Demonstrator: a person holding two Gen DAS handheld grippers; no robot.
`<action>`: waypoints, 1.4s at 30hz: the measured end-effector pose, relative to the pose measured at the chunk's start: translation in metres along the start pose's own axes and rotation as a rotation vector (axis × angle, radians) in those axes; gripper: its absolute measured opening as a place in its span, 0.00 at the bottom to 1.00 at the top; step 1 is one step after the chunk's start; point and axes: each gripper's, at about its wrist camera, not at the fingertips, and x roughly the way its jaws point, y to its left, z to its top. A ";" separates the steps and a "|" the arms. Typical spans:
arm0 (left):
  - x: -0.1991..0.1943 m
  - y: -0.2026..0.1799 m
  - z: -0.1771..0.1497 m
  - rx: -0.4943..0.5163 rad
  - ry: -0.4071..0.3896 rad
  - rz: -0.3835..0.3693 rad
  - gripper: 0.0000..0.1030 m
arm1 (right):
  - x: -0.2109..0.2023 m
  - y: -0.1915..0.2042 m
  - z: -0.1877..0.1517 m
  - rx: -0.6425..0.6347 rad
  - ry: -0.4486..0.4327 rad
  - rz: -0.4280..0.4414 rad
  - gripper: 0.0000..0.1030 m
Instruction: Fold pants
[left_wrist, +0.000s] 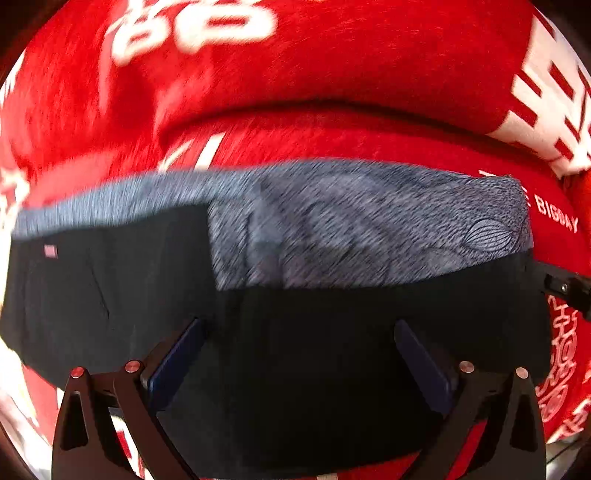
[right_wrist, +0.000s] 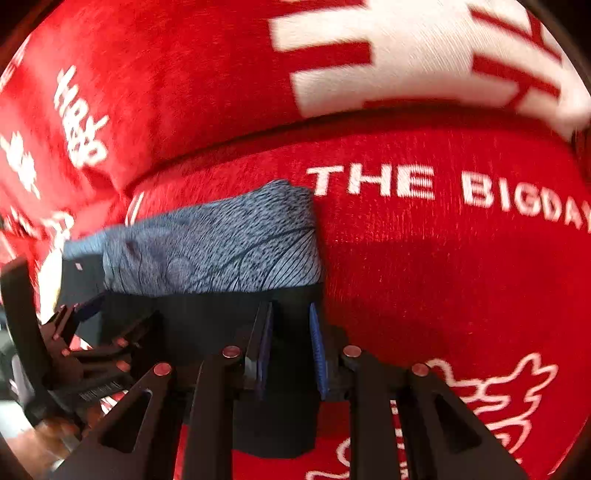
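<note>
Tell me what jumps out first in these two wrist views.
The bright red blanket with white lettering fills both views. On it lie the folded pants, blue-grey patterned above a black band, centred in the left view and left of centre in the right. The right hand-held gripper straddles their black edge.

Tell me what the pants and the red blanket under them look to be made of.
Pants: thin, matte woven or knit cloth, probably synthetic. The grey-blue part carries fine printed lines, the black part lies flat and limp. Red blanket: soft, fuzzy fleece or plush by its visible nap, with white lettering woven or printed in. Motion blur leaves both guesses open.
</note>
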 end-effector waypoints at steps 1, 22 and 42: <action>-0.002 0.002 -0.003 0.001 0.001 0.014 1.00 | -0.004 0.003 -0.001 -0.005 0.000 -0.003 0.22; -0.057 0.016 -0.057 -0.112 0.025 0.203 1.00 | 0.013 0.078 -0.035 -0.218 0.041 -0.072 0.61; -0.070 0.126 -0.090 -0.086 0.072 0.124 1.00 | 0.021 0.165 -0.053 -0.136 0.043 -0.146 0.75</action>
